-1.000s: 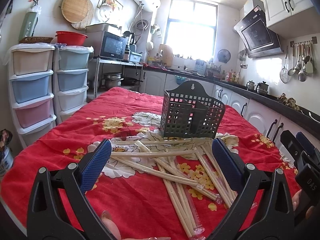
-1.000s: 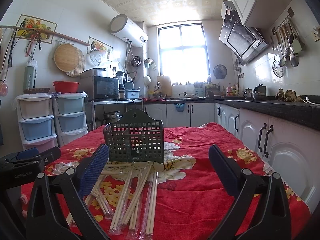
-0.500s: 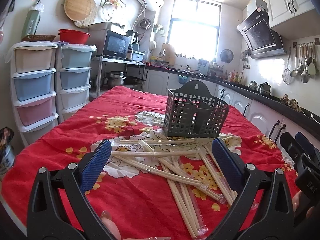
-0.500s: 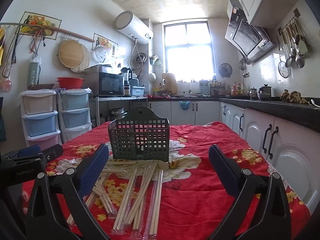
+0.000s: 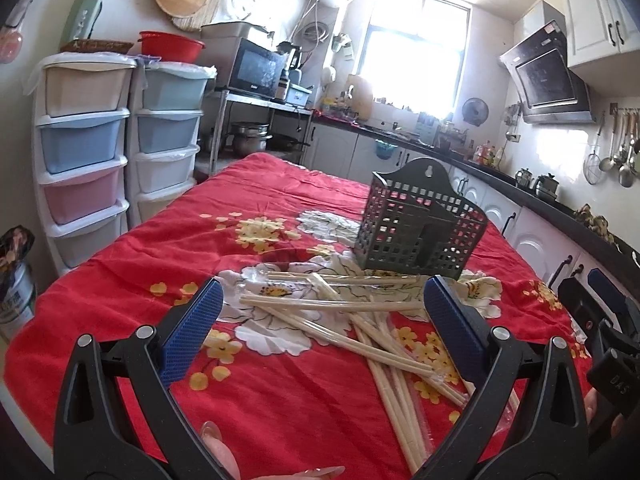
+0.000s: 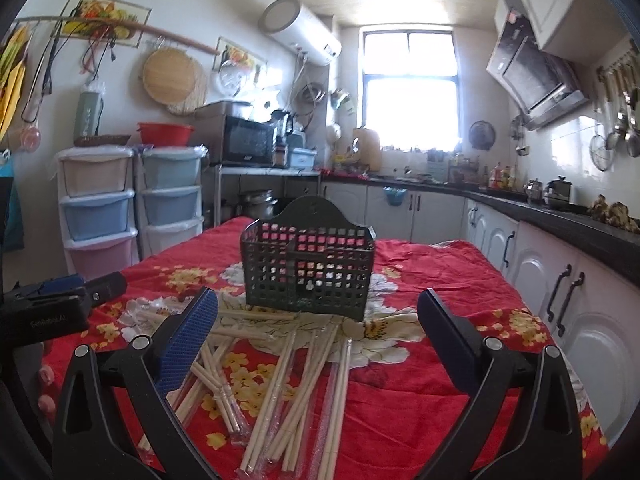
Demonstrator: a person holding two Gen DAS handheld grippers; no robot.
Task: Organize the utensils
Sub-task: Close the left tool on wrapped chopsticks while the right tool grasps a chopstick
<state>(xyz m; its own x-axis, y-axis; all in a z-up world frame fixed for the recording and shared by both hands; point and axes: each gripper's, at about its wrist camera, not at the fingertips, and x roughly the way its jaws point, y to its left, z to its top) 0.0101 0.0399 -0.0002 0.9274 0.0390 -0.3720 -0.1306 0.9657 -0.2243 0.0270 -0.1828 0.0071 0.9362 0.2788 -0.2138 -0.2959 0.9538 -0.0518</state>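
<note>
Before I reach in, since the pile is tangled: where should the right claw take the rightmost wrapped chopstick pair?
Take the rightmost chopstick pair near its middle, coming from above with the open right claw spanning its width. It lies flat on the red cloth, pointing toward the basket, and its right side looks free of the other pairs, so a finger can probably slip in there.

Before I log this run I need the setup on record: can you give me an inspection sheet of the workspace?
Surface: red floral tablecloth covers the table.
Job's things: dark mesh utensil caddy upright, empty as far as seen; wrapped chopsticks scattered in front of it.
Clutter: nothing seen.
Grippers: left claw open, right claw open, both holding nothing.
Cables: cords hanging on the wall rail.
Surroundings: plastic drawer towers, microwave, kitchen counter.
</note>
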